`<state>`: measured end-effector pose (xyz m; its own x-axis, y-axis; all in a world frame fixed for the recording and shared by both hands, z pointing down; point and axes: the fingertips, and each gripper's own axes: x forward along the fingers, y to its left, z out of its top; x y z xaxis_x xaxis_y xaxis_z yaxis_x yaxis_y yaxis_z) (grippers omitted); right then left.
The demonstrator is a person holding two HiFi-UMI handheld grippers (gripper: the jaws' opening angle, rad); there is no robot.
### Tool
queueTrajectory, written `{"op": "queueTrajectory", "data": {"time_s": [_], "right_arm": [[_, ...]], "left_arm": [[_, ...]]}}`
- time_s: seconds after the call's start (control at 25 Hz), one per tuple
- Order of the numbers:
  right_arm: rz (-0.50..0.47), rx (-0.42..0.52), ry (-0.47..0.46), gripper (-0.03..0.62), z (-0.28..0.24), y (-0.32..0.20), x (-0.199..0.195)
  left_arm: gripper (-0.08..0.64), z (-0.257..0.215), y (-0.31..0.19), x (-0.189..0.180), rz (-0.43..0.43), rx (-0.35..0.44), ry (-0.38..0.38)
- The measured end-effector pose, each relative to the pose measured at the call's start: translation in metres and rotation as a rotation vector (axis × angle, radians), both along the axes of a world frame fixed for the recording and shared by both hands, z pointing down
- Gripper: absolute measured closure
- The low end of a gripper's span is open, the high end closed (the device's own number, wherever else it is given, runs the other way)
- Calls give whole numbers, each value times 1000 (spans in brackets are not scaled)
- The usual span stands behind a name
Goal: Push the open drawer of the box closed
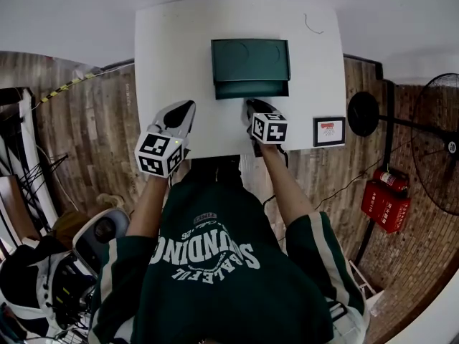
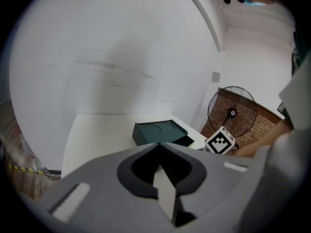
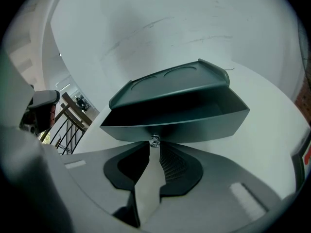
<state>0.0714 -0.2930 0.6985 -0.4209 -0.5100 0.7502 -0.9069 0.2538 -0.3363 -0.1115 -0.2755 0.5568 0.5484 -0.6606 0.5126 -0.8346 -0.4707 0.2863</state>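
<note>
Green box sits on the white table, drawer sticking out. Right gripper, jaws pressed together, touches its little knob; left gripper, jaws together too, waits nearby. A crooked push may slip off or slide the whole box.

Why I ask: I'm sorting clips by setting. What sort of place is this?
Probably a workshop or lab space: a white table against a plain white wall, a black standing fan, and red fire extinguishers.
</note>
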Motion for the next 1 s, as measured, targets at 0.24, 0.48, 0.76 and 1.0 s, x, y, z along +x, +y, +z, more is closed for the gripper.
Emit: {"op": "queueTrajectory", "data": {"time_s": [0.24,0.48,0.76,1.0], "right_arm": [[2,11,-4,525,0,-20,-3],[9,18,-17,525,0,-37,-8],[22,20,-30,525,1,-50,-9],[11,35,-29,525,1,-50,-10]], "left_arm": [[508,3,-5,-6,-9,-6,0],[508,6,-9,-12,-20,-13,-1],[508,9,-12,-15,-30,-21,-2],[508,9,-8,-16,-34,-18,-2]]}}
